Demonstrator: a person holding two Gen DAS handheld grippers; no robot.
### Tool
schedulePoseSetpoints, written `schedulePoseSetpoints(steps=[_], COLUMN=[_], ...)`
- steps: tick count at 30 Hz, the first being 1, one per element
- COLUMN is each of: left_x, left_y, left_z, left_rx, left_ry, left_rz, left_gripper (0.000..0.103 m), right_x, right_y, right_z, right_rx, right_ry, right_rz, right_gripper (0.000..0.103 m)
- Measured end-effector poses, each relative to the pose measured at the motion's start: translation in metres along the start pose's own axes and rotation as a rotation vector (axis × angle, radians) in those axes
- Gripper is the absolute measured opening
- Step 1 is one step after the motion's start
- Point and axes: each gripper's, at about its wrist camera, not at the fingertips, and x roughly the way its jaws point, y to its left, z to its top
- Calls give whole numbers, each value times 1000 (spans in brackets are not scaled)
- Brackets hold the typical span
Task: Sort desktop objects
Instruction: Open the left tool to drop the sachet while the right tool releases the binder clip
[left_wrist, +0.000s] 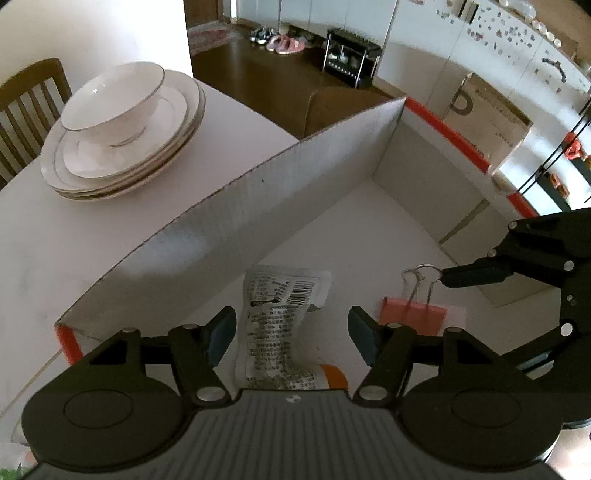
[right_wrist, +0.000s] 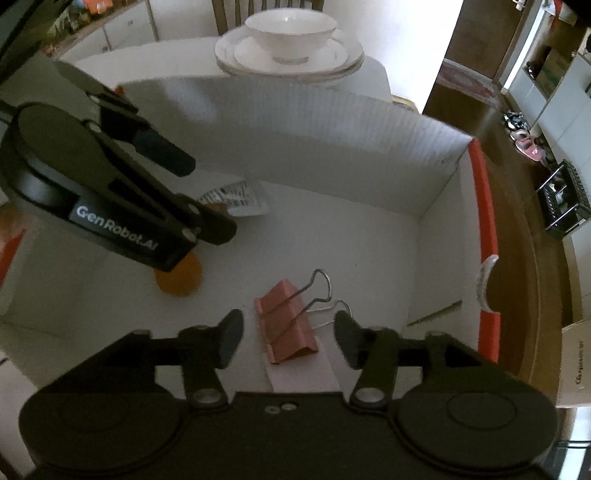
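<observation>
Pink metal binder clip (right_wrist: 286, 325) and printed white foil sachet (left_wrist: 277, 325) already lie inside white corrugated cardboard box (left_wrist: 258, 199), left claw (left_wrist: 291, 332) and right claw (right_wrist: 290, 334) both released above them, remaining items unseen

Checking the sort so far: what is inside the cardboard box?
In the box lie a printed sachet with an orange end and a pink binder clip on a white slip. Both grippers, left and right, hang open above, hiding some floor.
</observation>
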Motion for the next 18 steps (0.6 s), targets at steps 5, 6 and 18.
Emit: schedulePoseSetpoints(steps=[5,6,18], left_x=[-23,-27,-78], left_y=[2,2,-6], left_z=[-6,-7,-36], left_rx=[-14,-22,-30], left_ry=[-47,-59,-174], left_rz=[-13,-13,-11], left_gripper=[66,66,66], right_x=[-16,-19,-67], right_y=[-3,-4,-3], right_z=[-3,-4,-18], right_rx=[21,25,81], right_ry=[-47,-57,-172], right_rz=[20,26,95], right_gripper=[70,70,86])
